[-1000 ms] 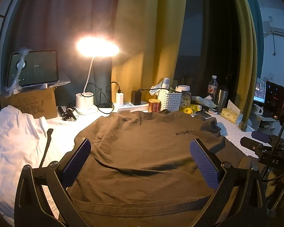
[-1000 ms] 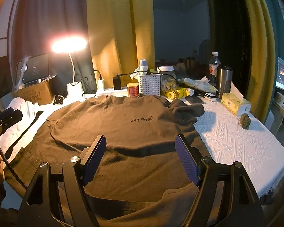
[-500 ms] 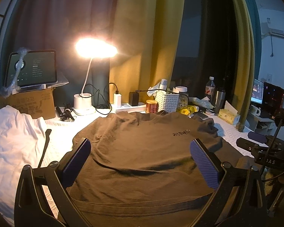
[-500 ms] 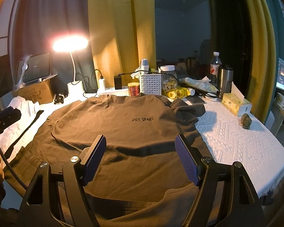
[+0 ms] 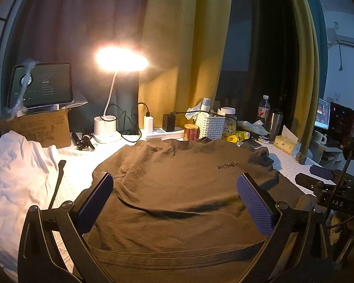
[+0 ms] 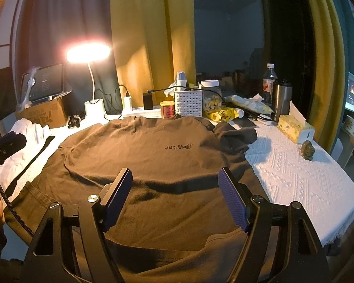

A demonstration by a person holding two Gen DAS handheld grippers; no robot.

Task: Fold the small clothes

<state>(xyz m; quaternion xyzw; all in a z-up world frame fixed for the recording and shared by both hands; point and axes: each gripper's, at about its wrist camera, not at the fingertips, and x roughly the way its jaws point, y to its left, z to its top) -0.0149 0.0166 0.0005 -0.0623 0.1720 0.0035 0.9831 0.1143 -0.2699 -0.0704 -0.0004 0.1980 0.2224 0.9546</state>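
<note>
Brown shirt [image 5: 177, 188] lies spread on the table [image 6: 295, 176]; left gripper [image 5: 174, 198] and right gripper [image 6: 175, 195], jaws wide apart, seemingly hover above it

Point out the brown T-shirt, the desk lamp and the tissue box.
brown T-shirt [image 6: 153, 165]: right wrist view, middle of the chest.
desk lamp [image 5: 121, 59]: left wrist view, the lit head.
tissue box [image 6: 295, 131]: right wrist view, its yellow side.

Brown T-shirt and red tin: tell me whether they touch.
Cannot tell. In the right wrist view the brown T-shirt collar reaches the red tin base with no visible gap, but it may merely overlap it.
</note>
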